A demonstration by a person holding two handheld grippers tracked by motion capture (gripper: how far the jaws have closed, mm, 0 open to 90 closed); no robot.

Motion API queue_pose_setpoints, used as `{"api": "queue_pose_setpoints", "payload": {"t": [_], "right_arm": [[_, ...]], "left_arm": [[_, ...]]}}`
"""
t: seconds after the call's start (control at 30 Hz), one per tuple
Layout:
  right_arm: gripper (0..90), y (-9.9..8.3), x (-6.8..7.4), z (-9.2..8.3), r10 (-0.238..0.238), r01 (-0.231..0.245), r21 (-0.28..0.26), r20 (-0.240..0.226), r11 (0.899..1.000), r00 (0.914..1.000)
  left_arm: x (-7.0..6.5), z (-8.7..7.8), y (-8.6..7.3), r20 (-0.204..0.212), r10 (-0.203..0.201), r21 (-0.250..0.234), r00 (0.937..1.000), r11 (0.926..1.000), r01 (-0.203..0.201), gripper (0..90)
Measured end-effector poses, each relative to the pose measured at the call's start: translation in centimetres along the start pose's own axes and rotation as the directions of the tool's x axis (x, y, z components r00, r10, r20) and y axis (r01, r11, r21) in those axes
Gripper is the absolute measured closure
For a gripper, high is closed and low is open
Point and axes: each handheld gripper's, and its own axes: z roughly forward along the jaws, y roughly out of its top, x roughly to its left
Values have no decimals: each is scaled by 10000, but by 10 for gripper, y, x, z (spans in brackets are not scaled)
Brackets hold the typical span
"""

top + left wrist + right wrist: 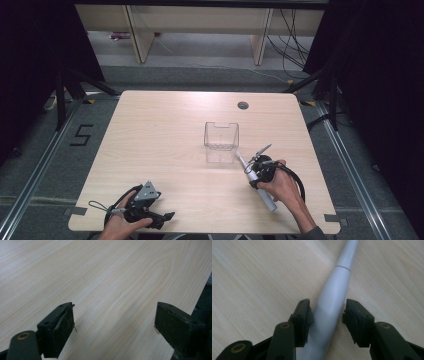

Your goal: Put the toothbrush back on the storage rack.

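A white electric toothbrush (268, 201) lies slanted on the wooden table (165, 130), its brush head (240, 159) pointing toward a clear plastic container (221, 136). My right gripper (260, 172) comes down over its handle. In the right gripper view, the grey-white handle (337, 287) runs between the jaws of the right gripper (328, 308), and both pads press against its sides. My left gripper (167, 216) rests near the table's front edge, left of centre. Its jaws (115, 325) stand wide apart over bare wood.
The clear container stands upright just behind the brush head, in the middle of the table. A round cable hole (243, 105) sits near the far edge. The table's right edge (200, 297) lies close to the left gripper's outer jaw.
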Motion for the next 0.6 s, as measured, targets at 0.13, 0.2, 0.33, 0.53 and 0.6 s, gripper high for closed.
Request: {"api": "queue_pose_setpoints", "payload": {"t": [0.13, 0.2, 0.33, 0.53, 0.6], "right_arm": [[584, 4, 2, 2, 220, -218, 423, -46, 9989, 9997], [592, 5, 0, 4, 58, -56, 440, -50, 9990, 10000], [615, 8, -3, 4, 101, -101, 610, 6, 9981, 9999], [649, 4, -11, 1, 215, -217, 891, 34, 9958, 9998], [657, 2, -13, -1, 229, -233, 1022, 51, 9945, 9997]], "left_arm": [[1, 0, 0, -86, 120, 121, 9999, 9999, -119, 153], [1, 0, 0, -38, 120, 135, 9999, 9998, -119, 153], [1, -1, 0, -72, 180, 82, 9998, 9998, -179, 153], [1, 0, 0, -18, 74, 92, 10000, 9999, -74, 153], [1, 0, 0, -47, 110, 106, 9999, 9999, -109, 153]]}}
